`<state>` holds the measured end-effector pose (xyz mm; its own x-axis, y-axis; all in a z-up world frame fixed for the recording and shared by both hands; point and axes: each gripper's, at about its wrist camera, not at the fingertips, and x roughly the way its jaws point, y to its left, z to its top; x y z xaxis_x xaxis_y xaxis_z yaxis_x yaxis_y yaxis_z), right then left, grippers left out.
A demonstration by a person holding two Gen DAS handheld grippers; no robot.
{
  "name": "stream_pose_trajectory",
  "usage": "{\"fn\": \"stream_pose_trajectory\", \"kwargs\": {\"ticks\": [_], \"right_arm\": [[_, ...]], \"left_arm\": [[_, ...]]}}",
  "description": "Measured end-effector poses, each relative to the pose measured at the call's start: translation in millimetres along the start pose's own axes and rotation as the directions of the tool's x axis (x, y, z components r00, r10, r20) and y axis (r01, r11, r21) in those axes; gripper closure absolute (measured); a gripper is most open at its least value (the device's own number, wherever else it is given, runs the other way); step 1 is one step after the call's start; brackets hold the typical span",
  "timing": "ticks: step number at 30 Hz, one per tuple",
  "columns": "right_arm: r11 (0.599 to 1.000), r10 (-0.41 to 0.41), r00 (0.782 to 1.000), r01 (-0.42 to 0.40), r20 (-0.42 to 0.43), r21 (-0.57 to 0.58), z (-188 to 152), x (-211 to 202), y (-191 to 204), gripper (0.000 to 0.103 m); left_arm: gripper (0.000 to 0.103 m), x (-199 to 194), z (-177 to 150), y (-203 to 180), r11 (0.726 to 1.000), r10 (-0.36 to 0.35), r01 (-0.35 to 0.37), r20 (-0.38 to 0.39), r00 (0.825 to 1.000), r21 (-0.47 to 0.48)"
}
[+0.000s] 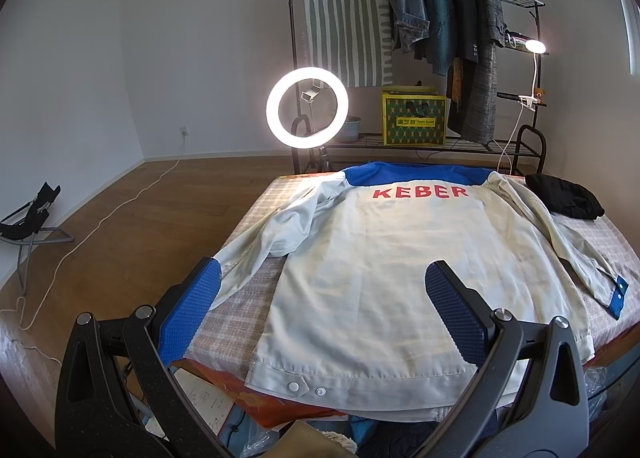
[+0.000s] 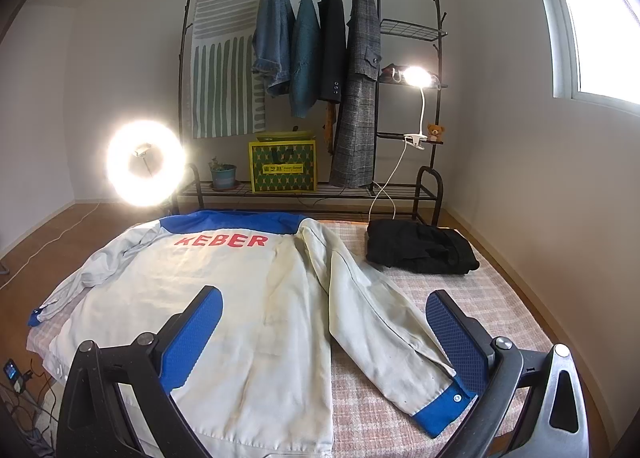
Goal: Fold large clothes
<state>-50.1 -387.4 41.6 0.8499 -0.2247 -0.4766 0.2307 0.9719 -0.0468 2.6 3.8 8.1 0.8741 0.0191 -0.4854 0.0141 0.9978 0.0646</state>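
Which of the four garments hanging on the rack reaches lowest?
The grey plaid coat, rightmost on the clothes rack. Its hem drops almost to the bottom shelf, well below the two blue garments and the black jacket.

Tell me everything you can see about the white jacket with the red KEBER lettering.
The jacket lies back-up and spread flat on the checked bed cover, unfolded. It looks like thin, off-white woven cloth, faintly yellowed in places, with a blue yoke across the shoulders and red KEBER lettering below it. Both sleeves lie out to the sides; the right sleeve ends in a blue cuff with a snap. The hem band has snaps too and overhangs the near edge. Neither gripper touches it.
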Motion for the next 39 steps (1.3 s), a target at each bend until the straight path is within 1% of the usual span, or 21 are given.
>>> {"fn": "stream_pose_trajectory", "kwargs": {"ticks": [7,8,27,39], "right_arm": [[1.0,0.001,1.0,-0.001,0.001,0.001,0,0,0,0.0],[1.0,0.001,1.0,-0.001,0.0,0.001,0,0,0,0.0],[1.0,0.001,1.0,-0.001,0.0,-0.001,1,1,0,0.0],[1.0,0.005,1.0,-0.005,-0.003,0.002,4,4,2,0.0]], "left_arm": [[0.0,6,-5,2,1.0,0.002,-0.002,0.0,1.0,-0.001],[0.0,-2,1,0,1.0,-0.002,0.002,0.001,1.0,0.003],[0.0,-1,1,0,1.0,-0.003,0.003,0.0,1.0,0.004],[0.0,2,-6,10,1.0,0.011,-0.011,0.007,1.0,0.001]]}}
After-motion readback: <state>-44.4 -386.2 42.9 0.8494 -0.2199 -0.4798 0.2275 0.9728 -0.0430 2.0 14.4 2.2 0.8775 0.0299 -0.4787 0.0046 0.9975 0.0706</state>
